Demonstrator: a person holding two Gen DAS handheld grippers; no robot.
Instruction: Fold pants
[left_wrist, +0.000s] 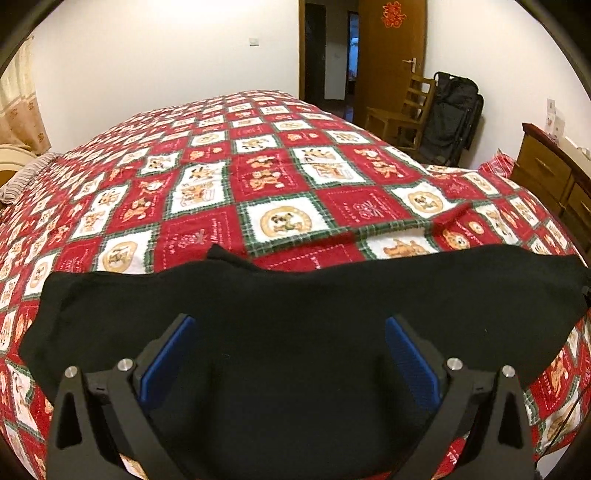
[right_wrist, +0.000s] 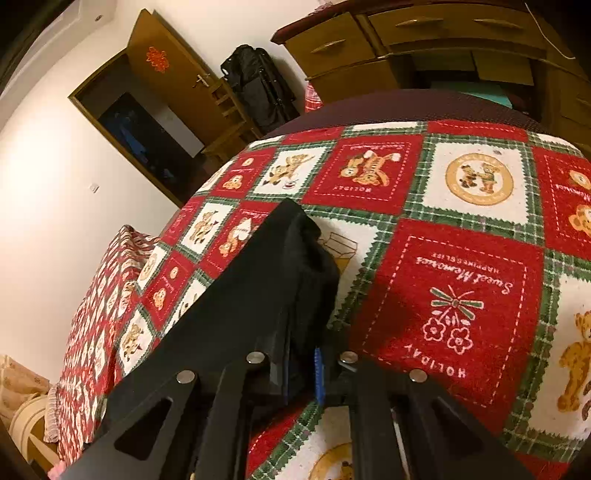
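Note:
Black pants (left_wrist: 295, 306) lie spread across the near part of a bed with a red, white and green patchwork quilt (left_wrist: 258, 177). My left gripper (left_wrist: 290, 325) is open, its blue pads (left_wrist: 170, 354) wide apart, just above the pants' near edge. In the right wrist view my right gripper (right_wrist: 301, 354) is shut on a bunched end of the black pants (right_wrist: 258, 288), which stretch away to the left over the quilt (right_wrist: 461, 266). The cloth hides most of the right fingers.
A wooden chair (left_wrist: 402, 114) and a black bag (left_wrist: 450, 118) stand by the brown door (left_wrist: 391, 51) beyond the bed. A wooden dresser (left_wrist: 554, 177) stands at the right; it also shows in the right wrist view (right_wrist: 424, 40). A pillow (left_wrist: 22, 177) lies far left.

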